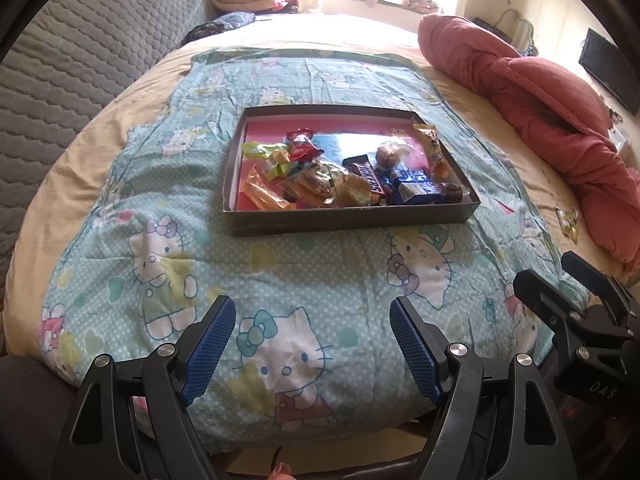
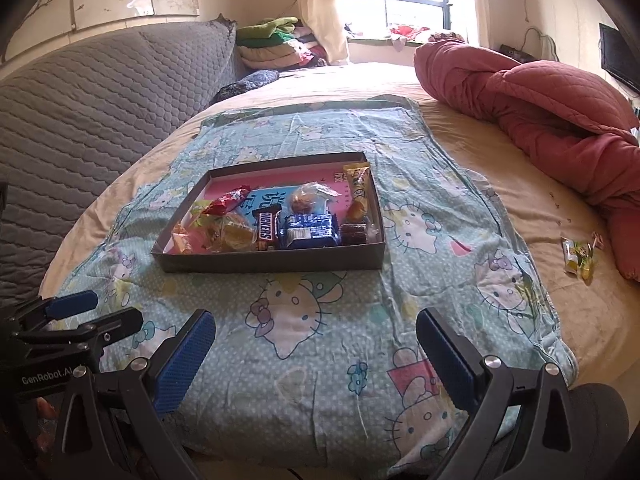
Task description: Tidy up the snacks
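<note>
Both the left gripper point(image 1: 312, 344) and right gripper point(image 2: 316, 360) hover wide and empty at the bed's near edge, snacks gathered in the tray point(image 1: 352, 220); next, apparently, fetch the stray packet point(image 2: 578, 258) by the bed's right edge.

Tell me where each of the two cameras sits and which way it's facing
Left wrist: sits on the left claw, angled down across the bed at the snack box; its own blue pads show open and empty, with the right claw's frame at the right edge.
Right wrist: sits on the right claw, angled down at the same snack box from further right; its pads are open and empty, with the left claw at the left edge.
Shared: box, cartoon-cat blanket, red quilt, window.
</note>
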The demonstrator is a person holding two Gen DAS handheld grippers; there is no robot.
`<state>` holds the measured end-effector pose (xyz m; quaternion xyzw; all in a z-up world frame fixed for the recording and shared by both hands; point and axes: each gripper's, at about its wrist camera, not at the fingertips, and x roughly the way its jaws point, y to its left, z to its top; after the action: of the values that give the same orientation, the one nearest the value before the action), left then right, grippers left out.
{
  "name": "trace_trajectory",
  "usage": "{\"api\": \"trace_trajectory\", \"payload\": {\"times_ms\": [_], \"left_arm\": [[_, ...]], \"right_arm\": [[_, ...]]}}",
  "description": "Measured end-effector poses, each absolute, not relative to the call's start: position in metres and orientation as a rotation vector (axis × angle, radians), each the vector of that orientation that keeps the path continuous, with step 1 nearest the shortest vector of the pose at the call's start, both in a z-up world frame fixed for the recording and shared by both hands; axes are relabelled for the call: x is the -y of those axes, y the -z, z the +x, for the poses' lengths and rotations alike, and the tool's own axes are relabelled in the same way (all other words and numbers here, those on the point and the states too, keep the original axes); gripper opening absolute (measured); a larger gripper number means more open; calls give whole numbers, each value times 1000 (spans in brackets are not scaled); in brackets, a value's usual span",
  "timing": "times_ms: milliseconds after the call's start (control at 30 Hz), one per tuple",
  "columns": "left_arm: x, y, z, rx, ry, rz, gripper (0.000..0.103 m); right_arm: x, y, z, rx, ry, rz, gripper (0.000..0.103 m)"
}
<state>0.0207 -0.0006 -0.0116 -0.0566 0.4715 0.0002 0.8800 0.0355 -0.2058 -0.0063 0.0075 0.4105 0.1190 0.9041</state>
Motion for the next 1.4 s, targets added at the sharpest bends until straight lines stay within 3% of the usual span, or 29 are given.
{"api": "trace_trajectory", "payload": {"times_ms": [1400], "left_arm": [[-3,21,22,-1001,-36,-88,81]], "right_arm": [[193,17,37,-874,-260,-38,101]]}}
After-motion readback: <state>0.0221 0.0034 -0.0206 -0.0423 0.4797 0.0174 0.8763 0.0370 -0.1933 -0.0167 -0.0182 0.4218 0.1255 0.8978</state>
